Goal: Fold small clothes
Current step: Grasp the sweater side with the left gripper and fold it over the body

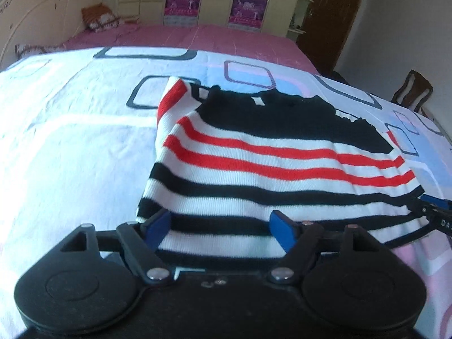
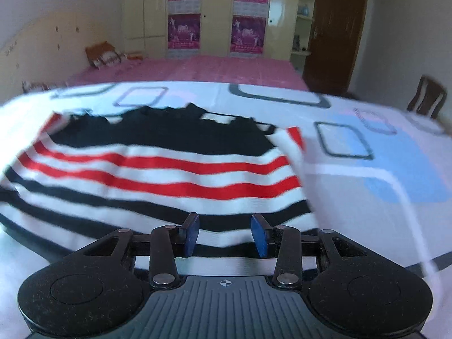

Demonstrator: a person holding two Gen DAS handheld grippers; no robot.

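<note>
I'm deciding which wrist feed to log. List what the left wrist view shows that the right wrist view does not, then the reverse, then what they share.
Only the left wrist view shows the left gripper, open over the hem of the striped sweater, and the other gripper's tip at its right edge. Only the right wrist view shows the right gripper whole, open, and the light blue patch on the bedsheet. Both share the sweater, bedsheet, purple posters and wooden chair.

Sheet (image 1: 70, 130): white, with grey-outlined rounded squares plus blue and pink patches.
Bedspread (image 1: 197, 38): pink, beyond the sheet.
Pillow (image 1: 100, 18): orange and white, at the headboard (image 1: 34, 19).
Wardrobe (image 2: 217, 14): cream doors carrying 4 purple posters (image 2: 184, 32).
Door (image 2: 337, 31): dark brown wood.
Chair (image 2: 428, 96): wooden, at the bed's right side.
</note>
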